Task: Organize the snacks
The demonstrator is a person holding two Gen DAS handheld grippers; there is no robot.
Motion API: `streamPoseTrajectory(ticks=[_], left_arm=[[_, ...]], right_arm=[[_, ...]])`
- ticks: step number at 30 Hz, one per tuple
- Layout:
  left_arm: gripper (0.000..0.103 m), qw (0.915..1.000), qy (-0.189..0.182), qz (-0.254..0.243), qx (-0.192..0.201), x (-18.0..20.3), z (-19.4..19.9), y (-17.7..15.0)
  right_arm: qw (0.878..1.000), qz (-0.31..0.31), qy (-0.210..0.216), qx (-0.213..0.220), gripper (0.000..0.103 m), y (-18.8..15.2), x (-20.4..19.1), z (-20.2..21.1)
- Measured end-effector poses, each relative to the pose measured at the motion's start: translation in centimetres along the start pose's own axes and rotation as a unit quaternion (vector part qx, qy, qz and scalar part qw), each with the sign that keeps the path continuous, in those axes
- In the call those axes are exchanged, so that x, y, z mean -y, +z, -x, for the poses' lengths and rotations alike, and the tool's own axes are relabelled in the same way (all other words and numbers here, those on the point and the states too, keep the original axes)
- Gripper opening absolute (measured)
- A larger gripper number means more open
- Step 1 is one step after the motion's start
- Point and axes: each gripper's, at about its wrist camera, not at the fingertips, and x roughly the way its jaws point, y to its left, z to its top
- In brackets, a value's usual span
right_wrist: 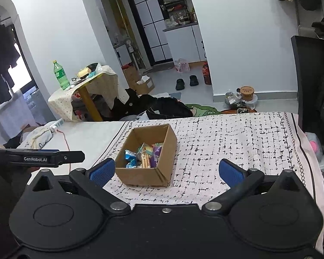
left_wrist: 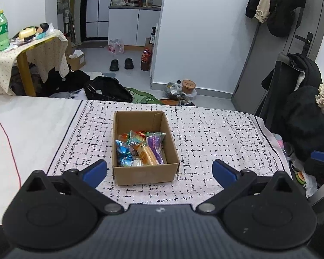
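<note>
Both grippers empty, snacks boxed

We see the cardboard box (left_wrist: 143,149) sitting on the patterned cloth (left_wrist: 216,133) over the tabletop, with the wrapped snacks (left_wrist: 140,151) all inside it. Our left gripper (left_wrist: 159,170) hovers just short of the box, jaws wide, nothing held. Our right gripper (right_wrist: 166,170) sits near the box's right side, jaws wide too, empty. Blue pads (right_wrist: 102,170) are clear of the cardboard.
</note>
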Motion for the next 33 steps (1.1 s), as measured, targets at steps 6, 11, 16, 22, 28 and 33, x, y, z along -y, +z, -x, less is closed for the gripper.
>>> streamPoseTrajectory(ticks=[6,11,16,22,28,33], left_arm=[[0.103,0.9999,0.0,-0.01,0.006,0.4,0.9,-0.4],[0.103,0.9999,-0.003,-0.011,0.006,0.5,1.1,-0.6],[0.103,0.9999,-0.007,-0.014,0.005,0.9,1.2,-0.7],[0.103,0.9999,-0.007,-0.013,0.009,1.0,1.4,-0.8],[0.103,0.9999,-0.007,-0.011,0.007,0.9,1.4,-0.9],[0.103,0.9999,-0.006,-0.01,0.007,0.8,1.4,-0.9]], right_arm=[[1.0,0.007,0.002,-0.005,0.103,-0.7,-0.7,0.3],[1.0,-0.001,-0.004,-0.006,0.103,-1.0,-0.7,0.6],[1.0,-0.005,-0.008,-0.005,0.103,-1.1,-0.7,0.8],[1.0,-0.004,-0.007,-0.006,0.103,-1.1,-0.8,0.8],[1.0,-0.004,-0.007,-0.006,0.103,-1.1,-1.0,0.8],[1.0,-0.003,-0.008,-0.006,0.103,-1.1,-1.0,0.8]])
